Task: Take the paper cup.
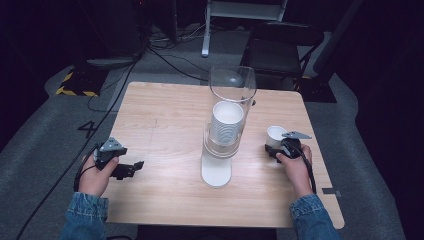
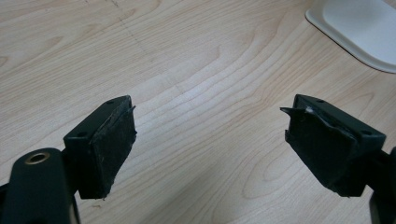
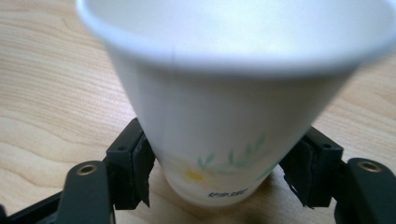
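Your right claw (image 1: 274, 150) sits at the right side of the tabletop (image 1: 165, 120), and its jaws flank the lower part of a white paper cup (image 1: 276, 135). In the right gripper view the paper cup (image 3: 233, 93) stands upright on the wood between your two black pads (image 3: 135, 170), with a small green and yellow flower print low on its wall. The left pad lies right against the cup wall; the right pad looks to be touching or just shy of it, and you cannot tell from here whether the grip is firm. So the claw is narrowed to the width of the cup, closed around it near its base.

Your left claw (image 1: 131, 170) rests low over the left side of the tabletop, well apart from the cup. In the left gripper view its jaws stand wide apart with only bare wood grain between them, and the pads (image 2: 109, 144) hold nothing.

Between your two hands stands a clear cup dispenser (image 1: 231, 95) on a white base (image 1: 216, 172), with a stack of white cups (image 1: 226, 122) inside it. A corner of that white base (image 2: 359, 28) shows at the upper right in the left gripper view.
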A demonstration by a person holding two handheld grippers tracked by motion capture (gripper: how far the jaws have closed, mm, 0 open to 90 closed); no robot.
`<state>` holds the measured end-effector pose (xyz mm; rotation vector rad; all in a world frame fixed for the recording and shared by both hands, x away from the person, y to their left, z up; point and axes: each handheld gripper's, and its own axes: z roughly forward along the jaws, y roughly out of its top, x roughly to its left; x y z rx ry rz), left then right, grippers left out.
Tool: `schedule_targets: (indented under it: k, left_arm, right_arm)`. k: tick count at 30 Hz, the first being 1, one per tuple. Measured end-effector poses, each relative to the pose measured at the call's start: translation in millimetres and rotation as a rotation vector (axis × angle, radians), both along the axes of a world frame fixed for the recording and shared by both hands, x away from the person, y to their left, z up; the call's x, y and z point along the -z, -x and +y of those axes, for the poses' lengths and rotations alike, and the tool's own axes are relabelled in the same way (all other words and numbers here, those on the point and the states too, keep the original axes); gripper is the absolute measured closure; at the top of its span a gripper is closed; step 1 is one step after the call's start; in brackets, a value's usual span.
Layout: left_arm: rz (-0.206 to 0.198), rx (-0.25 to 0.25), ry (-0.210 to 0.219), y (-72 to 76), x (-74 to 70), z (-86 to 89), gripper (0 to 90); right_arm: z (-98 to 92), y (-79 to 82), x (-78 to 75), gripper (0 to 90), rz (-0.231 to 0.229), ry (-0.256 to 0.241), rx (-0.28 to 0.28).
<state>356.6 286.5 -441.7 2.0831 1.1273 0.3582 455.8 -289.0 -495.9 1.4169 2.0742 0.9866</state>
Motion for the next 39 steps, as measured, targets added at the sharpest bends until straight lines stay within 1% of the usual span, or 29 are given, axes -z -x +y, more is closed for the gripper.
schedule_targets:
  k: [3, 6, 7, 10, 15, 17, 20, 24, 25, 26, 28, 30, 32, 34, 35, 36, 37, 38, 39]
  left_arm:
    - [0.002, -0.001, 0.001, -0.2, 0.0, 0.0, 15.7]
    - [0.001, 0.004, 0.0, -0.8, 0.2, -0.1, 15.7]
    - [0.002, 0.004, 0.002, -1.1, 0.3, -0.8, 15.7]
    - [0.001, 0.007, -0.001, -1.7, 0.2, -1.0, 15.7]
    - [-0.004, 0.005, 0.002, -2.3, -0.6, -1.3, 15.7]
    - [-0.002, 0.008, 0.003, -2.9, -0.7, -1.3, 15.7]
    - [-0.004, 0.012, 0.002, -3.6, -0.7, -2.1, 15.7]
    - [-0.001, 0.015, 0.008, -3.9, -1.4, -3.3, 15.7]
    - [-0.007, 0.016, 0.009, -4.5, -1.6, -3.7, 15.7]
    - [-0.002, 0.015, 0.008, -4.6, -2.1, -4.3, 15.7]
    - [-0.007, 0.019, 0.003, -5.2, -2.3, -5.4, 15.7]
    - [-0.004, 0.03, 0.003, -4.4, -2.4, -6.3, 16.0]
    - [-0.005, 0.029, 0.003, -3.3, -3.1, -5.8, 15.7]
    - [-0.009, 0.026, 0.005, -2.1, -3.6, -5.8, 15.8]
    - [-0.011, 0.024, -0.001, -1.2, -3.9, -6.0, 15.8]
    - [-0.011, 0.024, -0.001, -1.2, -3.9, -6.0, 15.8]
    - [-0.008, 0.033, -0.008, 1.4, -3.6, -7.8, 16.1]
    - [-0.012, 0.04, -0.012, 2.5, -3.4, -8.8, 16.0]
    - [-0.01, 0.042, -0.008, 3.5, -3.4, -9.7, 15.5]
  right_arm:
    - [-0.8, 0.8, 1.1, 32.3, 0.017, -0.005, 0.006]
    - [-1.8, 1.2, 1.2, 30.1, 0.014, 0.0, 0.006]
    - [-2.3, 1.7, 1.2, 26.1, 0.013, -0.007, 0.004]
    - [-3.1, 2.9, 1.0, 19.4, 0.011, -0.007, 0.006]
    - [-6.4, 8.0, -2.1, 18.1, -0.007, -0.006, 0.02]
    - [-8.1, 11.4, -5.6, 17.8, -0.013, -0.016, 0.022]
    - [-11.0, 18.0, -11.7, 16.9, -0.025, -0.02, 0.021]
    - [-15.8, 28.9, -21.5, 17.1, -0.044, -0.033, 0.01]
    - [-16.9, 31.9, -24.5, 17.1, -0.049, -0.038, 0.002]
    - [-17.6, 35.1, -27.7, 17.1, -0.056, -0.042, -0.002]
    - [-19.1, 41.1, -34.9, 17.0, -0.071, -0.046, -0.015]
    - [-19.2, 47.5, -43.4, 16.6, -0.082, -0.061, -0.031]
    - [-17.3, 53.2, -51.7, 16.6, -0.095, -0.068, -0.058]
    - [-13.0, 58.7, -58.2, 18.7, -0.102, -0.072, -0.075]
    - [-10.3, 61.2, -60.8, 20.6, -0.101, -0.075, -0.089]
    - [-10.3, 61.2, -60.8, 20.6, -0.101, -0.075, -0.089]
    - [-4.6, 66.1, -65.3, 20.8, -0.103, -0.076, -0.123]
    - [-1.5, 68.6, -67.4, 21.0, -0.104, -0.078, -0.137]
    - [1.0, 71.0, -69.4, 21.3, -0.108, -0.074, -0.156]
